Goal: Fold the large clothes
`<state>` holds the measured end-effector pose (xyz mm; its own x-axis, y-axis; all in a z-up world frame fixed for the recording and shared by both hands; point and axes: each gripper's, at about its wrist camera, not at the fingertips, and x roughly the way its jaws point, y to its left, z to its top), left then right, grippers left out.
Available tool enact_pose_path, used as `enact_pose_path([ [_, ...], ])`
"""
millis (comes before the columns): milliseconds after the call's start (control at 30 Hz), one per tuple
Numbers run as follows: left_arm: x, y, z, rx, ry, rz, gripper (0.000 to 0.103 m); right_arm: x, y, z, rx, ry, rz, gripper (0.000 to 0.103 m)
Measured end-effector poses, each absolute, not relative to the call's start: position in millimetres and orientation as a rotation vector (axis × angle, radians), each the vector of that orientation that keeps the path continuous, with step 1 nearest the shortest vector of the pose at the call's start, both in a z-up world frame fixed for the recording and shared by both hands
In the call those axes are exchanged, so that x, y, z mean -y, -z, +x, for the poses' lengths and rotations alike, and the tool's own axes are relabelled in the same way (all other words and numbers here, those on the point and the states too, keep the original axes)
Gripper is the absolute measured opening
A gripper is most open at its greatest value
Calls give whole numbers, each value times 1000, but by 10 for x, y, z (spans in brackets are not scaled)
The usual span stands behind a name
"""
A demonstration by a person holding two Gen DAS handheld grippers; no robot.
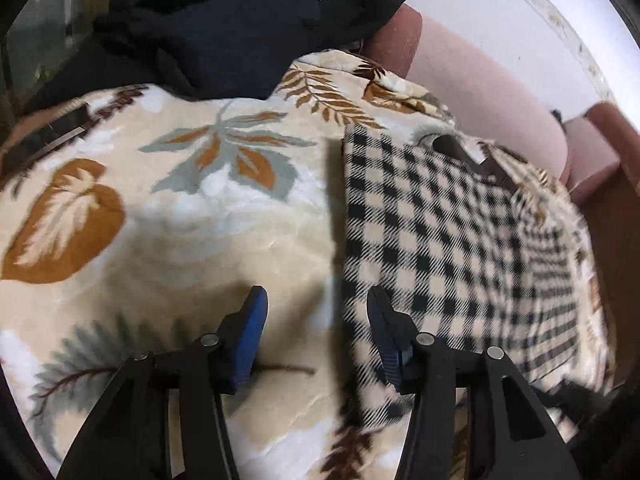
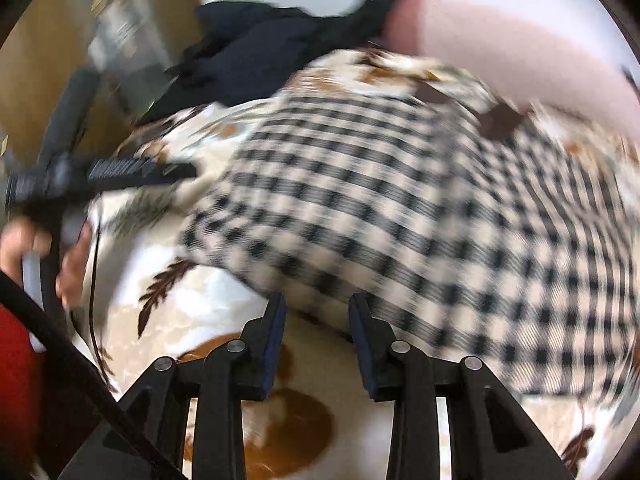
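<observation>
Checked black-and-cream flannel garment (image 1: 452, 216) lies spread flat on a cream plush blanket printed with rust and grey leaves (image 1: 168, 200), its straight left edge running down the middle of the left wrist view — smoothed out, I'd say, so a fold can be taken cleanly. Left gripper (image 1: 316, 300) hovers right over that edge, blue-padded jaws spread wide with nothing between them, one finger above the blanket, the other above the checks; it looks lined up to bite that hem. Over on the other side, the right gripper (image 2: 318, 308) sits low at the garment's near edge, jaws apart and empty too, cloth just ahead of the tips. The picture is smeared, so whether the pads touch fabric I cannot tell. A brown patch near the collar (image 2: 500, 120) marks the far end, toward the pink upholstered sofa back (image 1: 488, 92). A heap of dark navy clothing (image 1: 240, 28) waits behind, well clear of the working area. My read: both grippers are set for a grab, fold not yet begun.
</observation>
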<state>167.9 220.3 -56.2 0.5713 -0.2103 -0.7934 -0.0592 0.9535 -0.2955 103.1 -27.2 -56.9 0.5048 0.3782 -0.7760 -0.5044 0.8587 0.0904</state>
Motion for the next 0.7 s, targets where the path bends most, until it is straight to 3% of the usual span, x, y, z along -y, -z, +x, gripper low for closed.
enact_pose_path([
  [167, -2266, 626, 1818, -962, 69, -349, 51, -238, 651, 912, -829, -553, -351, 38],
  [267, -2227, 613, 1828, -955, 69, -327, 51, -288, 684, 899, -819, -558, -358, 45],
  [700, -1932, 744, 2013, -1013, 160, -325, 56, -95, 829, 758, -805, -519, -414, 48],
])
